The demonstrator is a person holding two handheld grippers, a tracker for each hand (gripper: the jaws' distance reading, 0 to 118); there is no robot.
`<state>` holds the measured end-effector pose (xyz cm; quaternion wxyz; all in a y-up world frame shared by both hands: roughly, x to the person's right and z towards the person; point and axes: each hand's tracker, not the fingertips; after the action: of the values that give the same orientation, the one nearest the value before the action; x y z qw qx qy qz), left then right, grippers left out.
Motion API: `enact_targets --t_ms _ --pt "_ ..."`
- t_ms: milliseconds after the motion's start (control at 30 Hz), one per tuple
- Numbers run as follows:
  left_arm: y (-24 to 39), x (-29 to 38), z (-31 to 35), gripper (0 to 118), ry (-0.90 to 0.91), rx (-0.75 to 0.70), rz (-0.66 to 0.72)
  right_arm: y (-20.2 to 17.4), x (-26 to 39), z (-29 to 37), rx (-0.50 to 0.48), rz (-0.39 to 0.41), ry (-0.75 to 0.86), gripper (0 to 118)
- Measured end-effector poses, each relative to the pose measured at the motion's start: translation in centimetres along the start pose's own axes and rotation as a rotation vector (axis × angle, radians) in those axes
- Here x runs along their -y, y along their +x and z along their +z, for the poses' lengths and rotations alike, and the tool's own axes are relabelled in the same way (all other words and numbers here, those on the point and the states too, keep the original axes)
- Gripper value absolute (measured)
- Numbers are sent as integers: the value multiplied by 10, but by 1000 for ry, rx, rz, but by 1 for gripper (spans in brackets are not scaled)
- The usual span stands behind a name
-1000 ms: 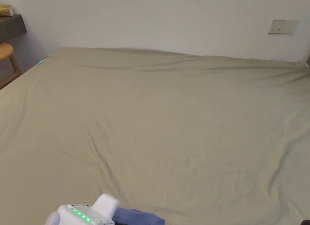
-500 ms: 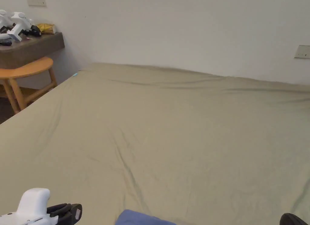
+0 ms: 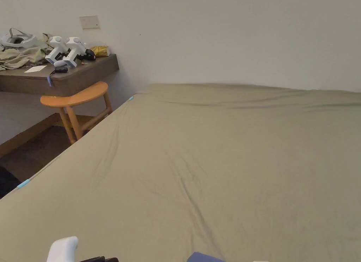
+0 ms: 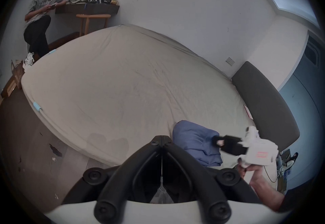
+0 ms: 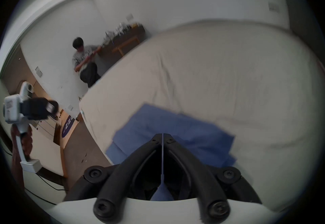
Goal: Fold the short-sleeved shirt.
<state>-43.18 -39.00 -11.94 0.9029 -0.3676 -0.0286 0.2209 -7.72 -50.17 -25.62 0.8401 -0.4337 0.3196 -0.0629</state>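
Shirt (image 4: pixel 195 141), blue and already folded compact, lies at the bed's (image 4: pixel 123 87) near edge, so the job looks done: left gripper (image 4: pixel 161 138) and right gripper (image 5: pixel 162 135) hang above it, jaws closed on nothing.

The head view looks low across the bed (image 3: pixel 218 160) toward the far wall and shelf (image 3: pixel 70 75). Both gripper views sit near the bed's near edge, sharing the bed, shelf and blue shirt (image 4: pixel 195 141).
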Motion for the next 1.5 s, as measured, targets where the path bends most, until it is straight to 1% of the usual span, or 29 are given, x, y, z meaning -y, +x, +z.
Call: enact_targets --t_ms 67,100,133,167,233,267,300,333,367,433,533,567,633,700,767,800,833,867,933,1000,1033,1067,1100,1133,1167,1233,1300,1433,1500 --pt "4 -4 -16 0 -30 19 -10 9 10 -18 29 -78 -79 3" --pt "4 -5 -26 0 -49 34 -18 16 14 -21 26 -119 -72 3" --pt "6 -6 -37 0 -72 46 -22 23 19 -16 -8 -155 -9 3" --pt "8 -6 -48 3 -95 54 -27 30 19 -12 -47 -192 16 3" --pt "11 -5 -73 34 -146 69 -33 42 18 -13 -68 -225 -15 3" --pt "12 -5 -85 55 -182 86 -32 45 21 -10 -63 -216 -7 3" --pt "14 -5 -99 84 -227 116 -30 47 22 -10 -59 -210 -3 3" --pt "16 -5 -114 101 -275 159 -33 50 24 -11 -60 -203 1 3" --pt "18 -3 -126 107 -309 198 -42 52 24 -11 -67 -203 5 3" --pt "25 -2 -150 107 -360 258 -94 55 28 -11 -90 -219 13 3" --pt "33 1 -186 107 -441 294 -146 58 30 -11 -108 -239 21 3" --pt "35 2 -196 107 -475 313 -127 60 30 -11 -113 -239 23 3" --pt "34 9 -216 107 -563 412 -54 64 31 -11 -128 -267 27 3" --pt "39 18 -235 107 -646 464 -39 67 32 -11 -139 -292 27 3" --pt "49 33 -253 113 -710 464 -70 66 32 -11 -136 -281 29 3" --pt "55 35 -254 114 -674 485 -107 63 31 -13 -107 -251 22 3" --pt "57 30 -251 113 -607 554 -120 62 31 -12 -93 -215 32 3" --pt "56 27 -252 113 -591 543 -78 62 31 -11 -86 -205 36 3" --pt "45 27 -262 113 -639 543 77 62 30 -12 -85 -204 31 3" --pt "30 25 -265 112 -661 628 200 60 30 -13 -83 -185 33 3" --pt "26 23 -269 110 -680 608 207 58 30 -13 -74 -167 34 3" --pt "24 20 -268 100 -676 556 171 56 30 -13 -65 -148 35 3" --pt "23 17 -265 70 -669 479 101 54 30 -12 -48 -127 38 3" --pt "22 18 -264 61 -673 510 91 52 30 -13 -32 -108 34 3" --pt "21 18 -264 61 -678 535 112 51 31 -12 -45 -108 45 3" --pt "24 17 -265 60 -682 515 119 49 30 -10 -37 -103 47 3" --pt "25 16 -262 60 -670 512 97 51 30 -7 -47 -108 53 3" --pt "18 12 -254 60 -623 476 58 55 23 14 -57 -214 88 3" --pt "9 10 -253 60 -628 485 62 57 15 28 -67 -213 97 3"
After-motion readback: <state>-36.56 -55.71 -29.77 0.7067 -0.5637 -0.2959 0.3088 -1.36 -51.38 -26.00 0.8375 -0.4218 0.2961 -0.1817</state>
